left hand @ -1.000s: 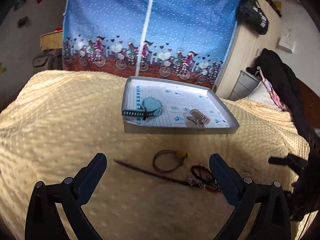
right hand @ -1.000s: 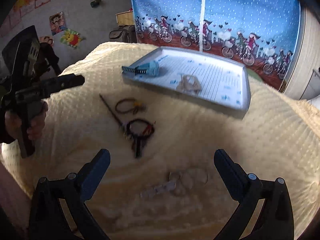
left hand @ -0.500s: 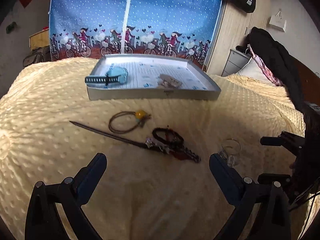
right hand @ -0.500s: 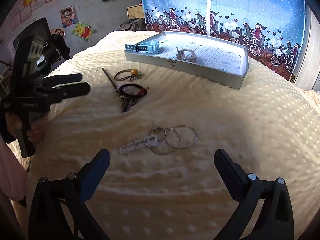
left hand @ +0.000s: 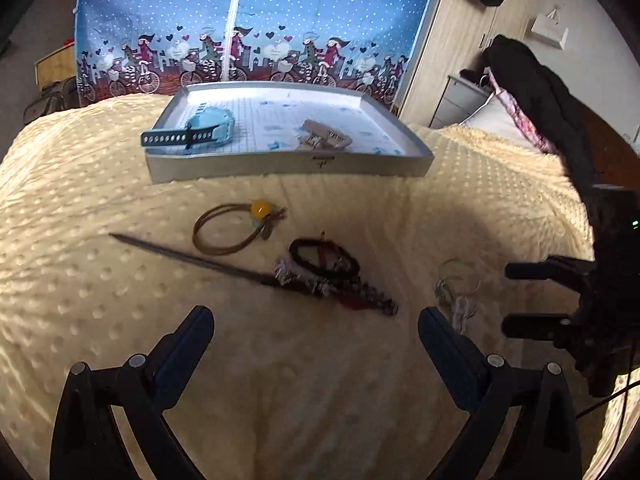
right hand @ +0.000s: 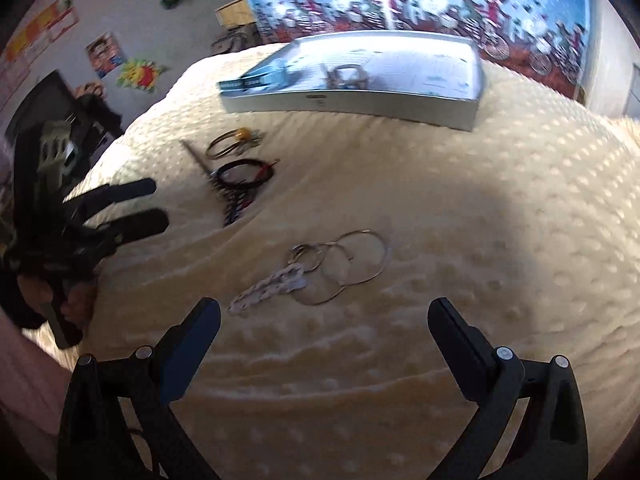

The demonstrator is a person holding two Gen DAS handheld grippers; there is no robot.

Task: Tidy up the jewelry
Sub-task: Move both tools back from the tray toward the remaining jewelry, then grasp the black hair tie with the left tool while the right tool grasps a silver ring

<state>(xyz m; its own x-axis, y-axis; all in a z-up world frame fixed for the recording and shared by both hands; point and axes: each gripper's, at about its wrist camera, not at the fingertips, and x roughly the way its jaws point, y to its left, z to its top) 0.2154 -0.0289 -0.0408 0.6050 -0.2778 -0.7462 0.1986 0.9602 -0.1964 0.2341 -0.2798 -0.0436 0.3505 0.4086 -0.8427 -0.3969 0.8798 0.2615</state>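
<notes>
Over the last second both of your hand-held grippers have come down and in toward the bed [left hand: 100,320], so the loose jewelry now fills the lower middle of each view instead of sitting small and far off. Your left hand-held gripper [left hand: 316,320] has its jaws wide apart and holds nothing; just beyond it lie the dark hair stick [left hand: 192,258] and, touching its decorated end, the black and red bracelet bundle [left hand: 328,264], with the brown cord with a yellow bead [left hand: 236,228] a little farther on. Your right hand-held gripper [right hand: 324,316] is also spread wide and empty, and the silver hoops with their white chain [right hand: 320,272] now lie right ahead of its tips, nearer than half a second ago; the right view is blurred by motion, so the piece's fine detail is hard to read. The gray tray [left hand: 288,166] stands at the far side of the bed, well apart from the loose pieces, and already carries the blue watch [left hand: 200,132], whose strap hangs over the left rim, and a beige hair clip [left hand: 324,138]. Nothing on the blanket has shifted; only your tools have closed in. That suggests you are lining up a pick, most likely the hoops for the right side, with four pieces left to move to the tray.
</notes>
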